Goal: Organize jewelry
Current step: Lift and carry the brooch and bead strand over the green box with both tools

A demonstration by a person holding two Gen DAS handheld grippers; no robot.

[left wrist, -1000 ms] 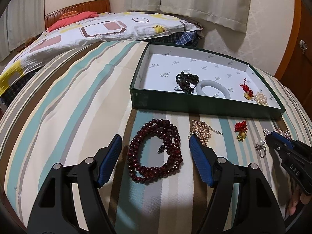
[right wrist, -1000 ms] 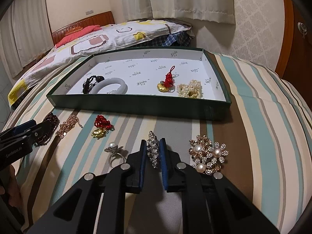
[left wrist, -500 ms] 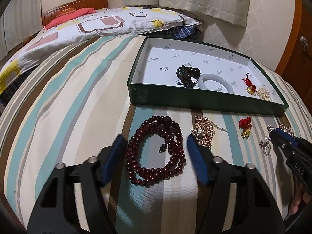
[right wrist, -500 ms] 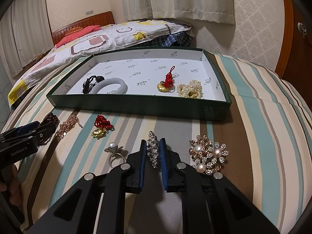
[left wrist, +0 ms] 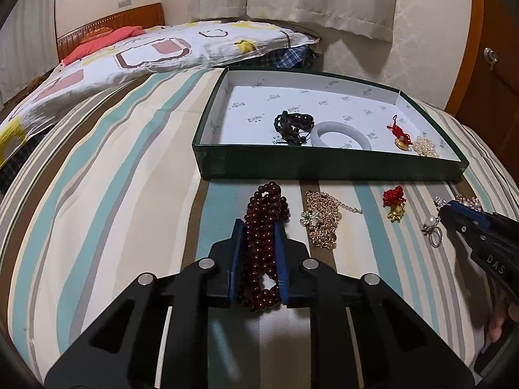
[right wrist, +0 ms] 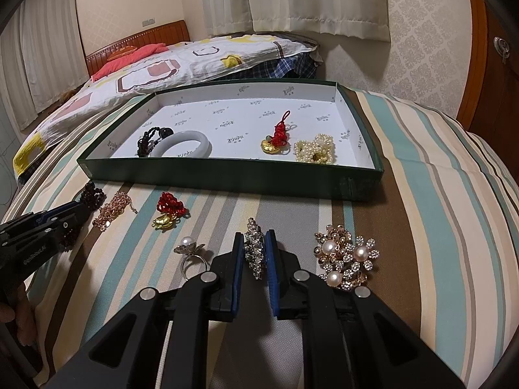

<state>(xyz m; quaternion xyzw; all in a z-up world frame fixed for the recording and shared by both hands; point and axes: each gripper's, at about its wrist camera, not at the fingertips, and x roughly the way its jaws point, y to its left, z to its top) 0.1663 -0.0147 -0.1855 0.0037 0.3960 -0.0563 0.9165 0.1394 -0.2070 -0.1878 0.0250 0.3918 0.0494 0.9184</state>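
Note:
My left gripper (left wrist: pixel 259 227) is shut on the dark red bead necklace (left wrist: pixel 264 210), which lies bunched on the striped bedspread. My right gripper (right wrist: pixel 254 240) is shut on a rhinestone brooch (right wrist: pixel 253 249). The green tray (left wrist: pixel 324 165) lies beyond, with a black cord bracelet (left wrist: pixel 293 126), a pale bangle (left wrist: pixel 342 133), a red-knot gold charm (left wrist: pixel 399 134) and a pearl piece (left wrist: pixel 425 146) in it. On the bedspread lie a gold chain (left wrist: pixel 322 223), a second red-knot charm (left wrist: pixel 394 202), a pearl ring (right wrist: pixel 191 253) and a pearl flower brooch (right wrist: pixel 345 259).
A patterned quilt (left wrist: pixel 129 55) and a red pillow (left wrist: pixel 100 40) lie on the bed behind the tray. A wooden cabinet (left wrist: pixel 486 74) stands at the right. Curtains hang at the back wall.
My left gripper has closed from wide open onto the red bead necklace, squeezing it into a narrow bunch. The right gripper has stayed shut on the rhinestone brooch.

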